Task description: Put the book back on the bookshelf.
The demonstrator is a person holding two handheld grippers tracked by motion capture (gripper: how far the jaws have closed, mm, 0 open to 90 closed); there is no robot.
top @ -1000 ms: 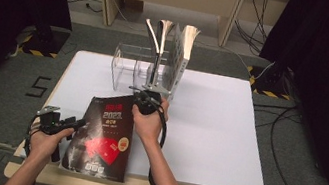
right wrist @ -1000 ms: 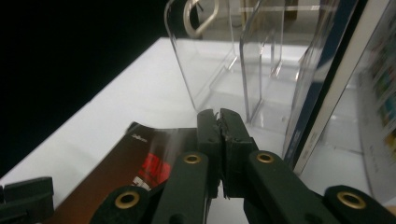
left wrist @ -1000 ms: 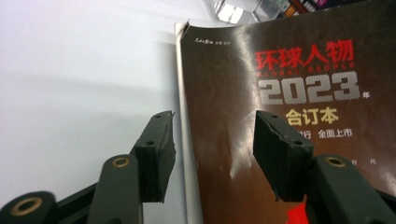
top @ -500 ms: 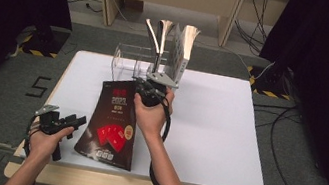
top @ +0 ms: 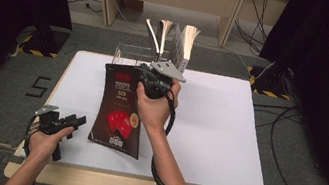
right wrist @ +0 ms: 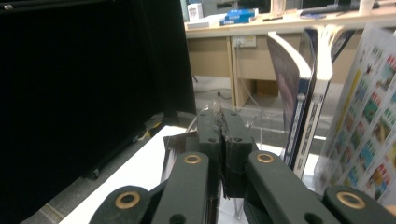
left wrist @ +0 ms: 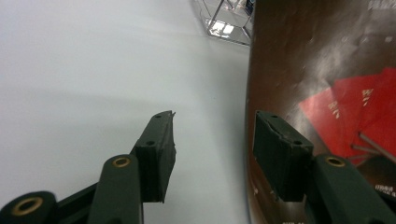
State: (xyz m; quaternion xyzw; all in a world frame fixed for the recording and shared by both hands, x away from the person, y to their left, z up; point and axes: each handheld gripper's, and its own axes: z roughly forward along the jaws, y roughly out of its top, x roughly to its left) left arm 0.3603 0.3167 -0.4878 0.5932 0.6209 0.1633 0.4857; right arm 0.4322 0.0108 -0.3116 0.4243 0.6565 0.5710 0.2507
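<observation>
The right gripper [top: 150, 81] has its fingers clamped on the top edge of a glossy dark magazine [top: 120, 110], which hangs bowed over the white bench [top: 216, 131]. The left gripper [top: 77, 120] lies beside the magazine's lower edge, fingers apart and empty.

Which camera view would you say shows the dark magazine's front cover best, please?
The high view: the whole dark magazine shows, its top edge pinched by the right gripper, its cover fully visible. The left gripper view gives a blurred close-up of its red cover art. The right gripper view catches its edge between the shut jaws.
</observation>
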